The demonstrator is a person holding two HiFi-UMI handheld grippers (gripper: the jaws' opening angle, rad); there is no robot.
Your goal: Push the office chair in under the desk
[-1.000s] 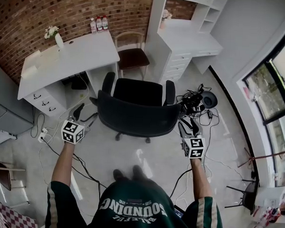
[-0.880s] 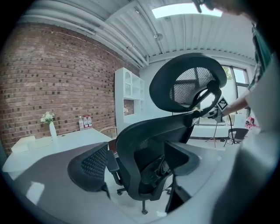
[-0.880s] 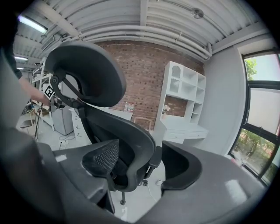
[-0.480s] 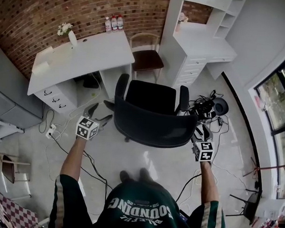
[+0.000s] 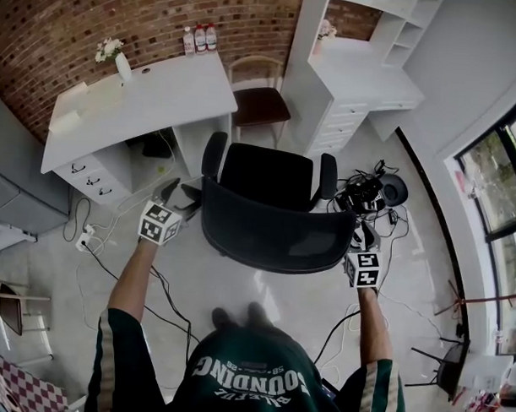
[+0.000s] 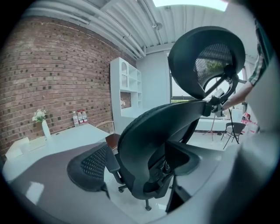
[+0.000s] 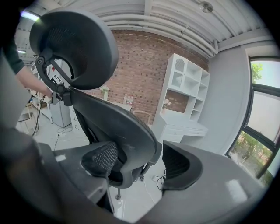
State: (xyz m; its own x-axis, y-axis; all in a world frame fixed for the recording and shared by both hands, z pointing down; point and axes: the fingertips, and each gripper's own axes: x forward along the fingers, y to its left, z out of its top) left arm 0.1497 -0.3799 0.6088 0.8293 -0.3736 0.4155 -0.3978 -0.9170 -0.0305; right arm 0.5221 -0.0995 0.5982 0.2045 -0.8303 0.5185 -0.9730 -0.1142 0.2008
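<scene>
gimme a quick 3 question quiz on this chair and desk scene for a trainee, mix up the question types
1. True or false: the office chair is already tucked under the white desk.
2. Which stands on that desk? A) laptop B) vase of flowers C) desk lamp
3. Short answer: are the left claw and right claw open or shut?

Key: 1 false, its seat is not under the desk. 2 B. 3 open; both have just been opening, with the edge of the backrest showing between each pair of jaws, ungripped.
</scene>
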